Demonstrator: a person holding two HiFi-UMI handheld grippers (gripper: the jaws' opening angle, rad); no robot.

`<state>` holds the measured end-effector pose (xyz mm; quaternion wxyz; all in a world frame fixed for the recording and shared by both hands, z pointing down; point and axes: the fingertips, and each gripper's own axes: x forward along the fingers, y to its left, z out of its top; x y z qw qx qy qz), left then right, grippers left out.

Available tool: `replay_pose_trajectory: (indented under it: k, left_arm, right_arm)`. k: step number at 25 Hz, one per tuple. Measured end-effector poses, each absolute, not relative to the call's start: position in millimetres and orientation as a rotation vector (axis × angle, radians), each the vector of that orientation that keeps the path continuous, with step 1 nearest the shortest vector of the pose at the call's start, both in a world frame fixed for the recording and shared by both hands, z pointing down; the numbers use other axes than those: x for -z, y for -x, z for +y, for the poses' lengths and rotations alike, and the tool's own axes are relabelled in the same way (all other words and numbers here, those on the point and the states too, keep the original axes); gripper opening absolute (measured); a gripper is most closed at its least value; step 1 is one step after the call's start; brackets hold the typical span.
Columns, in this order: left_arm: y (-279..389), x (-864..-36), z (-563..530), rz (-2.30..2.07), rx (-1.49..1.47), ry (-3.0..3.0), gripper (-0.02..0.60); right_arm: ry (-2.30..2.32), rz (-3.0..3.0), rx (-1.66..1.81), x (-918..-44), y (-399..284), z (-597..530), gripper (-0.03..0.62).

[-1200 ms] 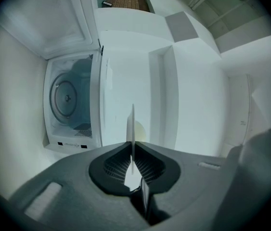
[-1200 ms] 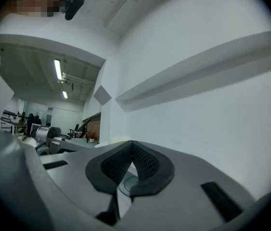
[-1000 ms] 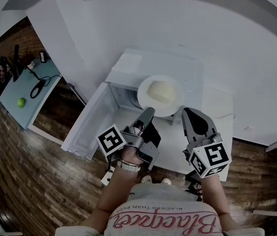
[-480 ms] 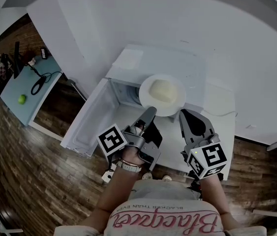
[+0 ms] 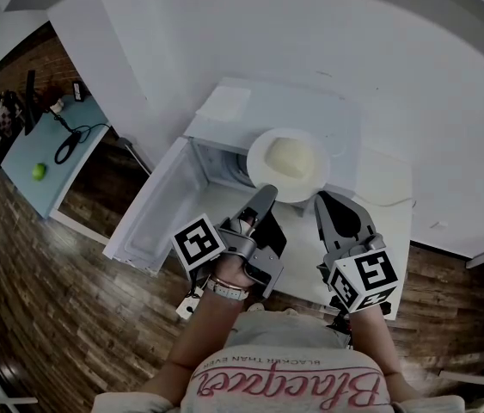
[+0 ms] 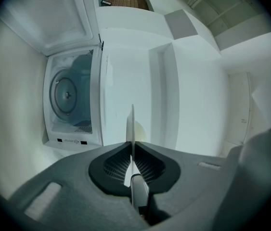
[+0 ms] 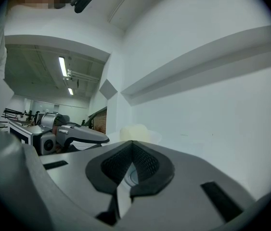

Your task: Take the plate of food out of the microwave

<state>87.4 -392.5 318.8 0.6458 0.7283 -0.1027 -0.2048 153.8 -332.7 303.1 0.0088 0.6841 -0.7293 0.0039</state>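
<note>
A white plate [image 5: 260,158] with a pale lump of food [image 5: 290,157] is held outside the open microwave [image 5: 224,110], over its front right corner. My left gripper [image 5: 265,194] is shut on the plate's near left rim. In the left gripper view the plate [image 6: 131,124] shows edge-on between the shut jaws of the left gripper [image 6: 132,150]. My right gripper [image 5: 321,200] is shut on the near right rim. In the right gripper view the food [image 7: 135,131] rises just beyond the right gripper [image 7: 128,174]. The microwave's turntable [image 6: 67,95] is bare.
The microwave door [image 5: 151,218] swings out to the left over the wooden floor. The microwave stands on a white counter [image 5: 388,188] against a white wall. A blue table [image 5: 48,157] with a green ball [image 5: 38,171] and cables stands far left.
The plate and both grippers have drifted slightly to the right, and both grips stay the same.
</note>
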Motion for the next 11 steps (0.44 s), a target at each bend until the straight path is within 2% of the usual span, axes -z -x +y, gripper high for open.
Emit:
replay_pose_trajectory:
  k: [11]
  left_arm:
    - [-95.3,-313.4,-396.9,-0.242,0.475,-1.672,0.021]
  right_arm:
    - [-2.135,-2.307,0.017,-297.7,-161.3,-336.9,0.011]
